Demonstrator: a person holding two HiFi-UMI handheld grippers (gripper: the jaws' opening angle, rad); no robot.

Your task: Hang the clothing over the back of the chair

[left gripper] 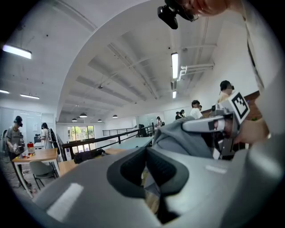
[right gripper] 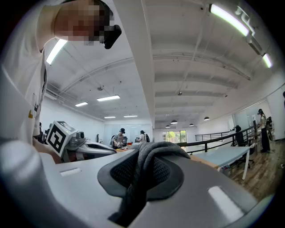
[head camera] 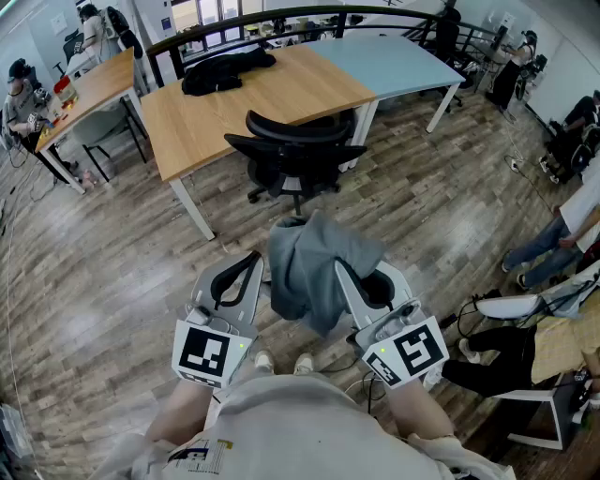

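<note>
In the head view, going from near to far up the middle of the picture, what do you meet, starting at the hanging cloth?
Grey garment → black office chair → wooden table → black clothing on its far side → black railing.

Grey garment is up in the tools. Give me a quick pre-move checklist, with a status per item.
1. Right tool clamped on the grey cloth garment: ok, fabric is pinched between its jaws.
2. Left tool gripping the garment too: cannot tell. Its jaws look together, beside the cloth's edge.
3. Garment spread for draping: not ok, it hangs bunched.
4. Back of the black mesh office chair bare: ok, nothing hangs on it.
5. Garment over the chair back: not ok. The chair stands ahead by the table, apart from the cloth.
</note>
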